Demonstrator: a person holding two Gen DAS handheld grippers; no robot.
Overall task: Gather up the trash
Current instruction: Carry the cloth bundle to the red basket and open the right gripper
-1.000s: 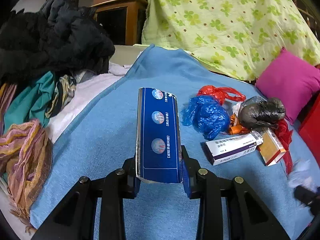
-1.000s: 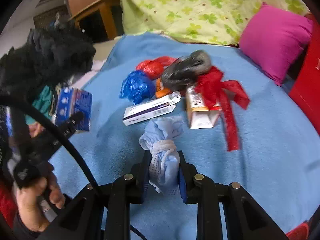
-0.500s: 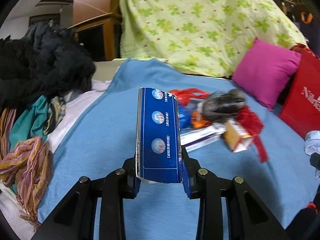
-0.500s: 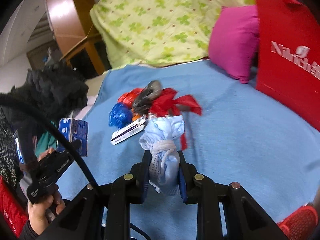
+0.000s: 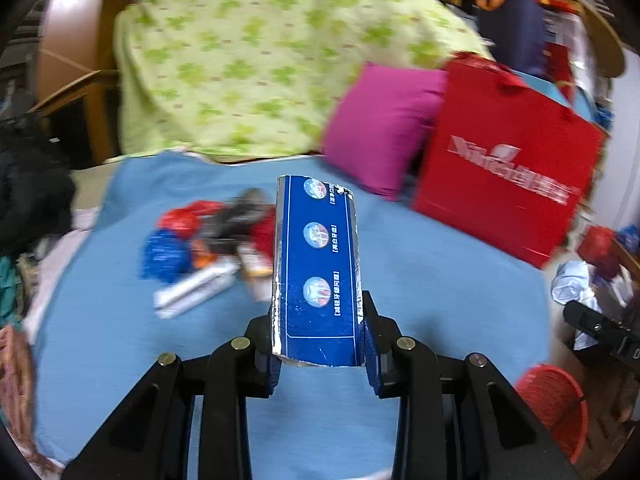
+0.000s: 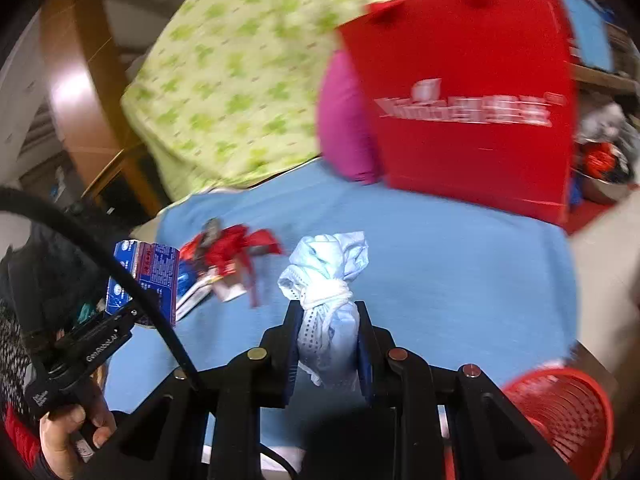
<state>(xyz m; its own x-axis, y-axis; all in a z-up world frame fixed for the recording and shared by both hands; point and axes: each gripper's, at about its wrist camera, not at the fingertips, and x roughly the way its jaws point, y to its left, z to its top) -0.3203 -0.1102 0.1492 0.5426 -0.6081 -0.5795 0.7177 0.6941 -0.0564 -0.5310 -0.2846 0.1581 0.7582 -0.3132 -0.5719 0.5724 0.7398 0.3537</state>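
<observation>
Left wrist view: the left gripper (image 5: 319, 330) is clamping an upright blue box (image 5: 316, 268) above the blue blanket (image 5: 440, 280); the right gripper (image 6: 327, 344) is pinching a knotted pale-blue mask bundle (image 6: 326, 280) above it.

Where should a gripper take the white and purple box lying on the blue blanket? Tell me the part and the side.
Grip the white and purple box across its narrow width near mid-length, coming from above. It lies flat and long on the blue blanket, its near long side apparently clear while other trash crowds the far side. Blur hides finer detail.

A bed under a blue blanket (image 5: 440, 264) fills the middle; a green clover quilt (image 5: 256, 64) at 12 o'clock, wooden furniture (image 5: 68, 80) at 10.
</observation>
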